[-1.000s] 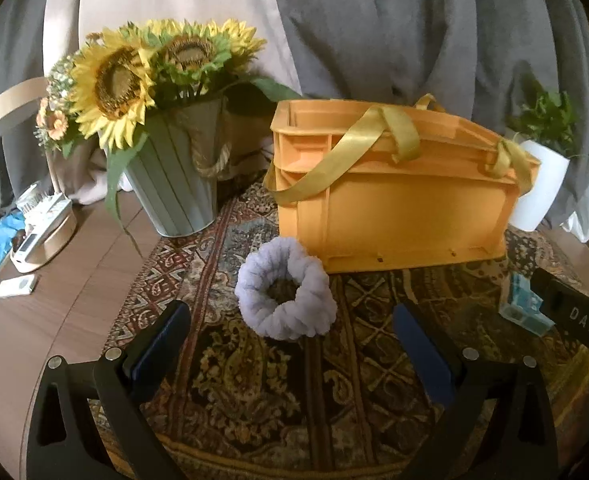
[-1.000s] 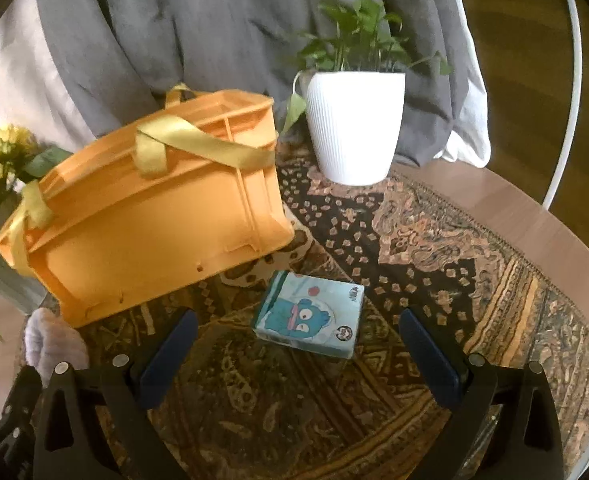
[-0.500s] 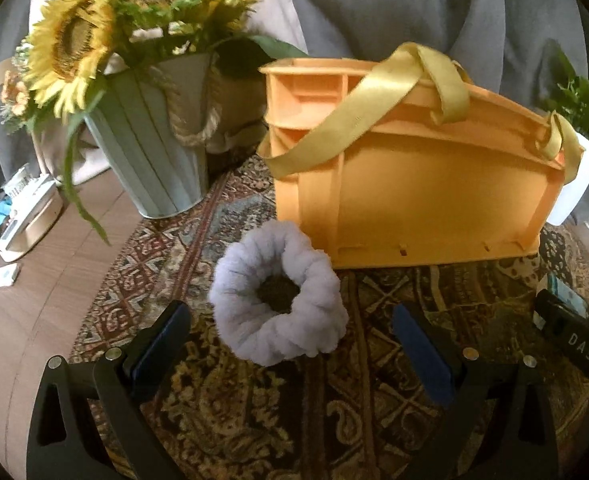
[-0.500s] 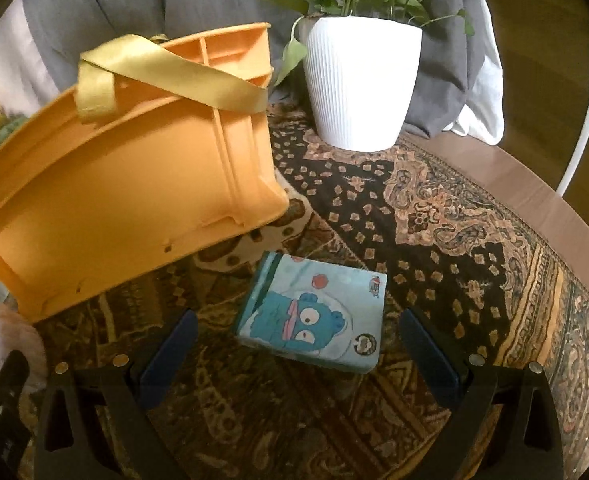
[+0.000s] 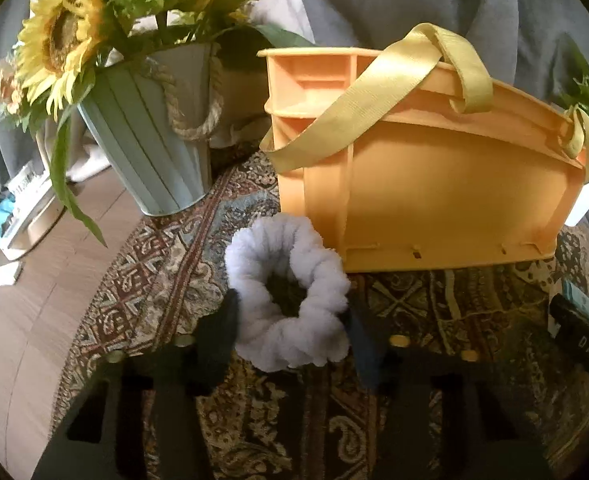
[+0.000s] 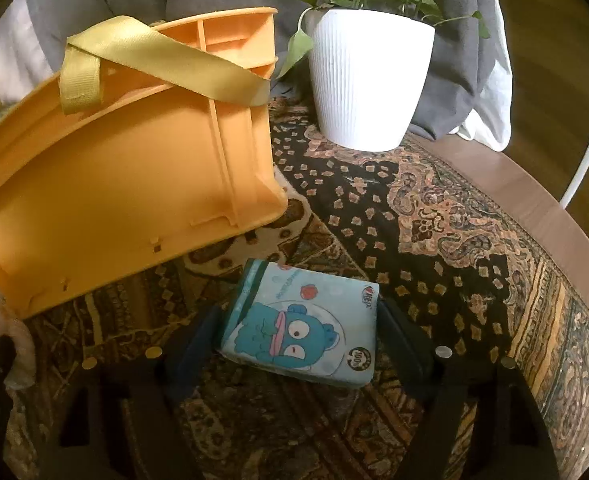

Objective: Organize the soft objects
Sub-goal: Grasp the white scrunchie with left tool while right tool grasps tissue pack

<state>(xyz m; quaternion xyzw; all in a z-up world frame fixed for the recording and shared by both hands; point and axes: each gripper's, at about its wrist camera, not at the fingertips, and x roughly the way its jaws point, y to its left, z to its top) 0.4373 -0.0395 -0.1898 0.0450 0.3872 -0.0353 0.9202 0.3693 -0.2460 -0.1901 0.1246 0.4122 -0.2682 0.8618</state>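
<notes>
Grasping two soft items at once, one in each tool. The left gripper (image 5: 290, 320) has its jaws drawn in against both sides of the fluffy white scrunchie (image 5: 288, 294), which lies on the patterned cloth (image 5: 166, 272) just in front of the orange crate (image 5: 434, 184). The right gripper (image 6: 298, 332) has its jaws against the two short sides of the blue tissue pack (image 6: 306, 324), printed with a cartoon figure, which also lies on the cloth near the crate's front corner. Whether either pair is yet squeezing firmly, or only touching, cannot be told; both items appear to rest on the surface.

Both items will probably give under pressure, so the judgement here is to close only until each is held securely. The scrunchie should be pinched through its thick ring rather than by loose pile, which might slip free. The tissue pack is best held squarely across its middle so that it does not swing or fold when raised.

The crate is the likely destination. Its yellow strap (image 5: 374, 108) lies across the opening, so each lift should probably rise straight, clear the rim, and enter beside the strap rather than under it. The sunflower bucket (image 5: 154, 140) stands near the crate on the left and the white plant pot (image 6: 370, 80) on the right; wide sideways swings risk brushing them.
</notes>
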